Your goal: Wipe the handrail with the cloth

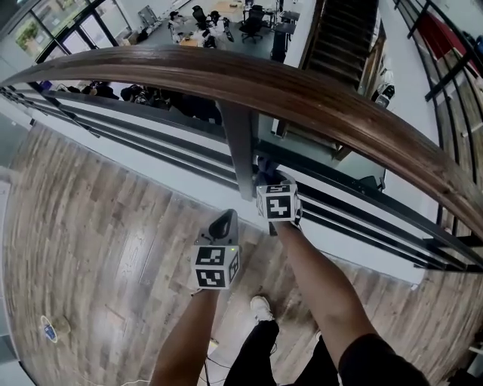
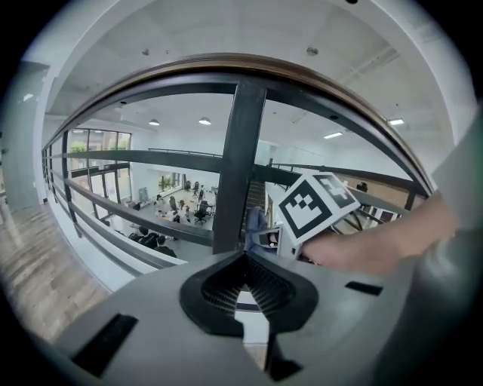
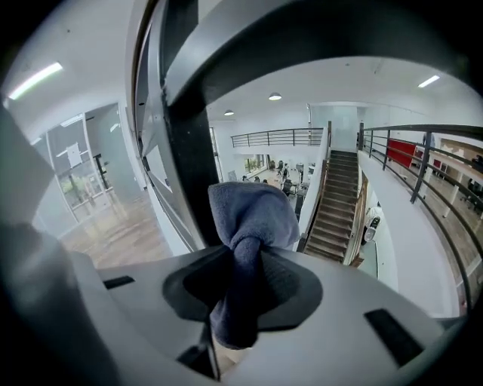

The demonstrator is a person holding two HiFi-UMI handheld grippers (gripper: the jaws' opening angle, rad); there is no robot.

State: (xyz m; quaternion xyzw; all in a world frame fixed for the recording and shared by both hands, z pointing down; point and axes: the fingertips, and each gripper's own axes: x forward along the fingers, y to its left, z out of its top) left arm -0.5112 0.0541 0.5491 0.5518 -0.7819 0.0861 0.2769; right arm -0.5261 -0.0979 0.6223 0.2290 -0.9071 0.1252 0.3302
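Note:
The brown wooden handrail (image 1: 302, 87) curves across the head view above a dark metal post (image 1: 238, 147). My right gripper (image 1: 269, 179) sits below the rail, right beside the post, shut on a bunched blue-grey cloth (image 1: 264, 169). In the right gripper view the cloth (image 3: 253, 219) sticks up between the jaws of the right gripper (image 3: 241, 264), next to the post (image 3: 189, 173). My left gripper (image 1: 223, 224) hangs lower and nearer to me, shut with nothing in it. The left gripper view shows the left gripper (image 2: 243, 262), the post (image 2: 235, 166), the rail (image 2: 226, 64) and the cloth (image 2: 255, 225).
Dark horizontal bars (image 1: 151, 143) run under the rail, with an open drop to a lower floor of desks and chairs (image 1: 226, 22) behind them. A staircase (image 1: 339, 38) descends at the right. I stand on wood flooring (image 1: 98, 241); a white shoe (image 1: 261, 307) shows below.

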